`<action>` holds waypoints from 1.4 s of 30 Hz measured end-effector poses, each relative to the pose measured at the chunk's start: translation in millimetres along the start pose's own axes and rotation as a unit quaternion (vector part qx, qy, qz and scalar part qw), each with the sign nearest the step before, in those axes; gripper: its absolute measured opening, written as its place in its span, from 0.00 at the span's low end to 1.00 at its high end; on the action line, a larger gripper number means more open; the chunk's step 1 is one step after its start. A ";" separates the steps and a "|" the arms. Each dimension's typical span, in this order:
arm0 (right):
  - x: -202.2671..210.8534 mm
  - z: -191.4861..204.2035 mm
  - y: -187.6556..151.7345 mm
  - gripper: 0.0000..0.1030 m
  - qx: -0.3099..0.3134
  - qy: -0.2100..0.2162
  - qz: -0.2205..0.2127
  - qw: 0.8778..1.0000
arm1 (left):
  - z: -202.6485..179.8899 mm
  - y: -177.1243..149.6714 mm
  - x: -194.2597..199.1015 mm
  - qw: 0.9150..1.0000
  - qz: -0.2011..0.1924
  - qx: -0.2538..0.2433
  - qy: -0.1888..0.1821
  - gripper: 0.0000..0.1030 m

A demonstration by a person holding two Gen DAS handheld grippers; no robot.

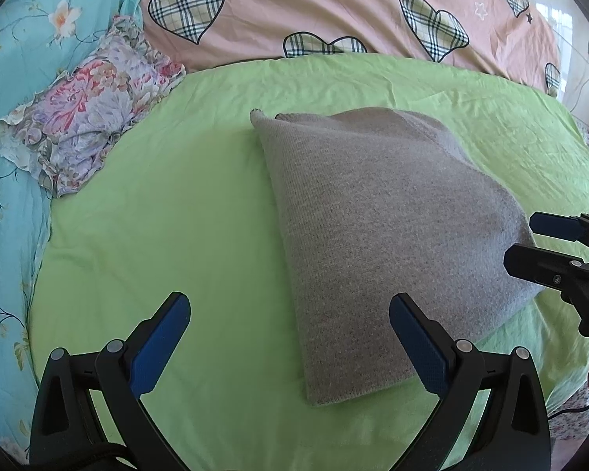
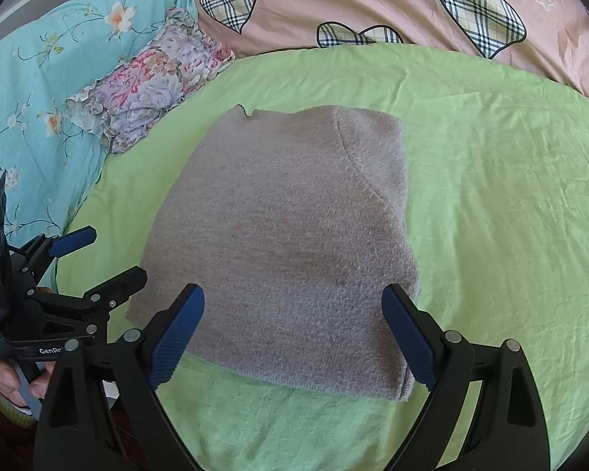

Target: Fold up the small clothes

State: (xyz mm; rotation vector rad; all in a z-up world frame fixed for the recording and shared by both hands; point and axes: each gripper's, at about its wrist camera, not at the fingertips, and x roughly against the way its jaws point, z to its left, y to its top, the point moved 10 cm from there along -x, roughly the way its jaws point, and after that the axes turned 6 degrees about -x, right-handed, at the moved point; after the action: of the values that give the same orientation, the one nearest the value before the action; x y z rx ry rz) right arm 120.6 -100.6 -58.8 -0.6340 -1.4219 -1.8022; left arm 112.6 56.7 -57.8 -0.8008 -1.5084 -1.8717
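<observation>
Lying folded on the green sheet (image 2: 491, 204) of the bed, the grey knit garment (image 2: 286, 235) sits at the centre of the right wrist view and toward 3 o'clock in the left wrist view. The left gripper (image 1: 290, 347) hangs over bare sheet with its jaws spread wide and empty, one blue pad just at the cloth's near edge. The right gripper (image 2: 292, 337) hovers at the garment's 6 o'clock hem, jaws likewise wide apart, holding nothing. A floral cloth (image 2: 157, 74) lies bunched at 10 o'clock, beside the turquoise bedding (image 2: 39, 78); a pink heart-print cover (image 2: 373, 0) fills 12 o'clock. The knit looks soft, light and limp, with a fuzzy surface that should not slip; it will sag and unfold if lifted by one layer. Best taken at a near corner, pinching all layers together.
</observation>
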 end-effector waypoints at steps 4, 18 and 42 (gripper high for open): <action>0.1 -0.5 0.2 0.89 0.000 0.000 0.000 1.000 | -0.4 0.0 0.5 1.000 0.000 0.001 0.001 0.99; -1.0 -1.7 1.1 0.90 0.002 0.001 -0.001 1.000 | -0.9 2.5 1.6 1.000 -0.001 0.001 0.001 0.99; -0.9 -2.4 1.5 0.90 0.003 0.003 -0.001 1.000 | -3.1 4.0 3.8 1.000 -0.003 0.001 0.000 0.99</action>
State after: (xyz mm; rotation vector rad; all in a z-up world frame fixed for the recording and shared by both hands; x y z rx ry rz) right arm 122.6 -102.8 -59.2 -0.6231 -1.4241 -1.7990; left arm 113.0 52.7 -52.9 -0.7958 -1.5147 -1.8738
